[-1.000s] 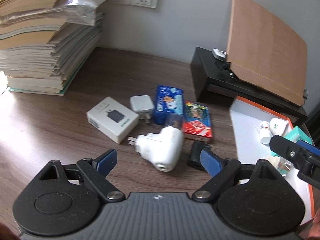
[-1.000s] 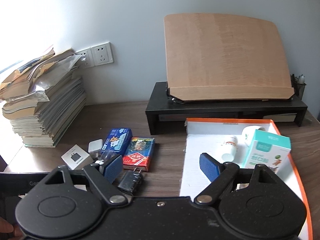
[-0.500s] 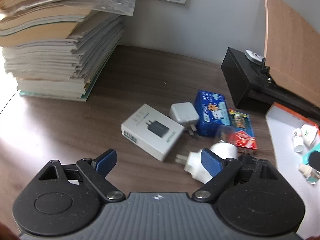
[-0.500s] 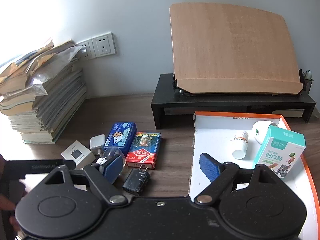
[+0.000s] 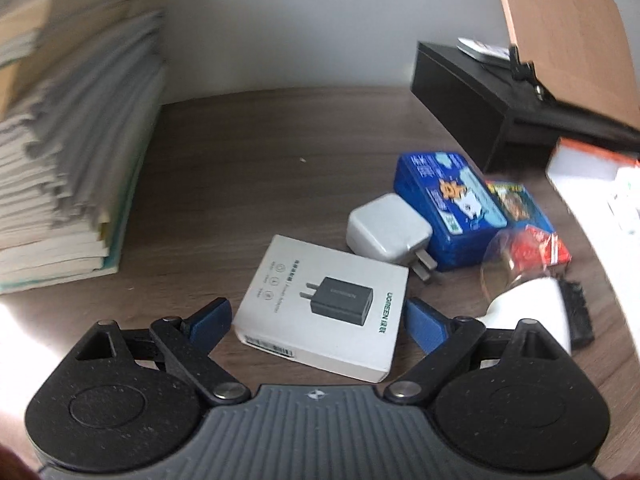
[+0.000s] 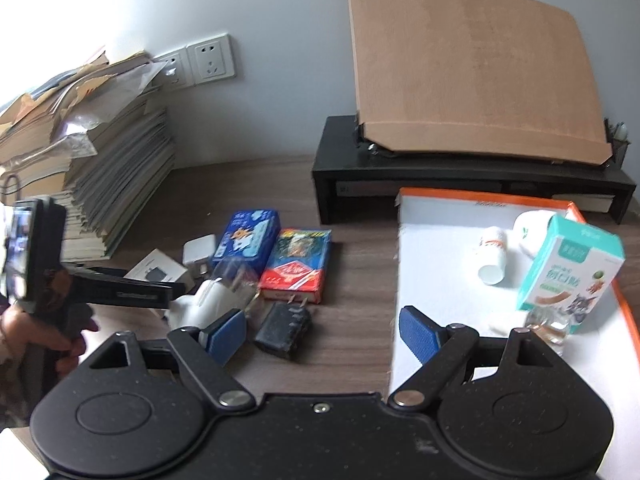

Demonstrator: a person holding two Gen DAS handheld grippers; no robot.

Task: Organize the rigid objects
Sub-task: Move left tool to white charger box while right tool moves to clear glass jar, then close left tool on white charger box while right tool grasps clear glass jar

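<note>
On the wooden desk a white charger box [image 5: 280, 280] lies flat between the fingers of my left gripper [image 5: 316, 308]. Its jaws are closing, and the blue pads stand just off the box's sides. Right of the box are a white charger cube [image 5: 386, 230], a blue box [image 5: 448, 204], a red card pack [image 5: 524, 220], a white plug-in device with a clear cap [image 5: 528, 304] and a black adapter [image 6: 284, 330]. My right gripper [image 6: 322, 320] hovers open, holding nothing, above the adapter and the edge of the orange-rimmed white tray [image 6: 440, 272].
The tray holds a teal carton [image 6: 568, 268], a small white bottle [image 6: 494, 256] and a white tub. A tall stack of books [image 5: 68, 140] fills the left. A black riser [image 6: 460, 184] with a wooden board [image 6: 472, 68] stands at the back. A hand [image 6: 24, 332] holds the left gripper.
My left gripper has swung left and down, from over the white plug-in device to astride the white charger box. The right gripper has sunk slightly and stays open.
</note>
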